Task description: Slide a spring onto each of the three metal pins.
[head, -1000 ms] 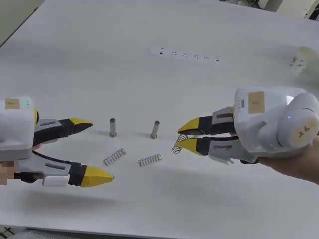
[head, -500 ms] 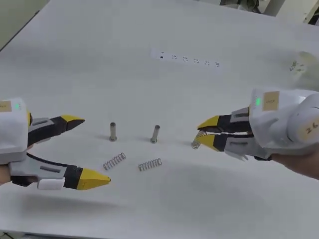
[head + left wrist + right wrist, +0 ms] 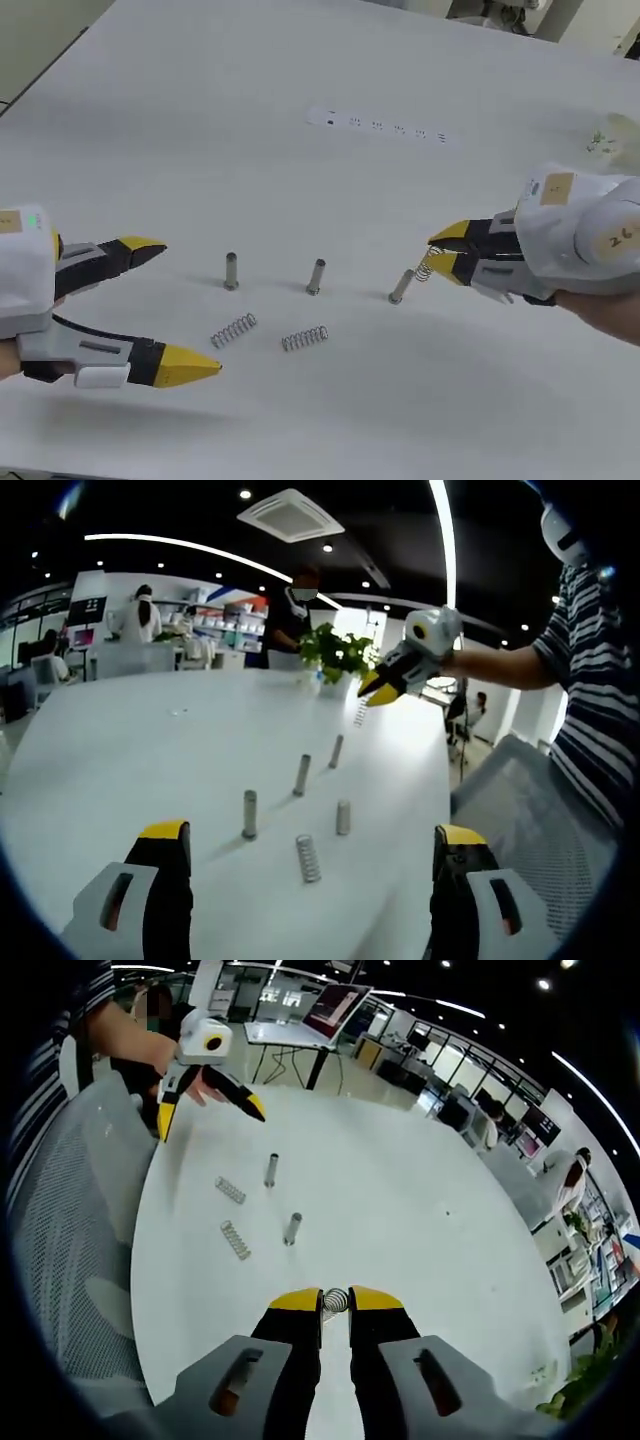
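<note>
Three short metal pins stand in a row on the white table: left pin (image 3: pixel 231 271), middle pin (image 3: pixel 316 277), right pin (image 3: pixel 401 286). All three are bare. Two springs lie loose in front of them, one (image 3: pixel 233 330) and another (image 3: pixel 304 339). My right gripper (image 3: pixel 446 257) is shut on a third spring (image 3: pixel 428 265), which hangs just right of and above the right pin's top. That spring (image 3: pixel 336 1300) shows pinched between the yellow tips of the right gripper (image 3: pixel 336 1300). My left gripper (image 3: pixel 170 307) stands wide open left of the pins, holding nothing. The left gripper (image 3: pixel 311 832) faces the pins (image 3: pixel 301 775).
A white power strip (image 3: pixel 385 126) lies flat on the table behind the pins. A small pale object (image 3: pixel 610 140) sits at the far right edge. A potted plant (image 3: pixel 335 650) and people stand beyond the table's end.
My right gripper has moved right and up with the spring, uncovering the third pin. The left gripper has drawn back a little to the left, still open.
</note>
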A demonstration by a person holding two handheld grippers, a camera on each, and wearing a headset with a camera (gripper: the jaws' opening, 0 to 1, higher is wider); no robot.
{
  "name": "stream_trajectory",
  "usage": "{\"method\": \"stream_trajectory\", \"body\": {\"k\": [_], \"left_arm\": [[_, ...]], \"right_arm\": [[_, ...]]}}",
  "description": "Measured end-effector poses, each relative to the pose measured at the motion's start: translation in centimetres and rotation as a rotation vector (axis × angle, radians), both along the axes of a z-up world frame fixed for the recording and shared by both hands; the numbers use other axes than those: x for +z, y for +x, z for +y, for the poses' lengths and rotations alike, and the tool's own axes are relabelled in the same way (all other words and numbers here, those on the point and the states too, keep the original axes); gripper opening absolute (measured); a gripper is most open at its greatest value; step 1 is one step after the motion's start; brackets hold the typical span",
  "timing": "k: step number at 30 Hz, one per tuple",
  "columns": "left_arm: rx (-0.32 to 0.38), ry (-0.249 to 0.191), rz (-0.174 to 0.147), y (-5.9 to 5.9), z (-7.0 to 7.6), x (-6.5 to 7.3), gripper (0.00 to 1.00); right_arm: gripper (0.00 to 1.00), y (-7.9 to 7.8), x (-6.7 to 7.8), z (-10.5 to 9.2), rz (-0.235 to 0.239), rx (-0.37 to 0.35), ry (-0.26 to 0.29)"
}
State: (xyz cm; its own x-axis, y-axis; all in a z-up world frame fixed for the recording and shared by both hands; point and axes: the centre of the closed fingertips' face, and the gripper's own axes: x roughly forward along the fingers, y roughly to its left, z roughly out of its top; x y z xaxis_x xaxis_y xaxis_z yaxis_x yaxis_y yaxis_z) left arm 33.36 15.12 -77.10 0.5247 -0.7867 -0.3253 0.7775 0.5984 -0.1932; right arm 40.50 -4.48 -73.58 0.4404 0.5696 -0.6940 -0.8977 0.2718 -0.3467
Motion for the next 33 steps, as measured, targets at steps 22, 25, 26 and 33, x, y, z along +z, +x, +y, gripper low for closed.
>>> {"method": "stream_trajectory", "body": {"k": [22, 25, 26, 33], "left_arm": [[0.003, 0.004, 0.015, -0.4, 0.0, -0.3, 0.98], [0.004, 0.005, 0.017, -0.5, 0.1, -0.4, 0.98], [0.004, 0.004, 0.019, -0.5, 0.1, -0.4, 0.98], [0.009, -0.003, 0.028, -0.7, 0.1, -0.4, 0.98]], "right_arm": [[0.07, 1.7, -1.4, 0.0, 0.036, -0.055, 0.018], [0.07, 1.8, -1.5, 0.0, 0.038, -0.059, 0.02], [0.07, 1.8, -1.5, 0.0, 0.039, -0.06, 0.025], [0.07, 2.0, -2.0, 0.1, 0.042, -0.061, 0.02]]}}
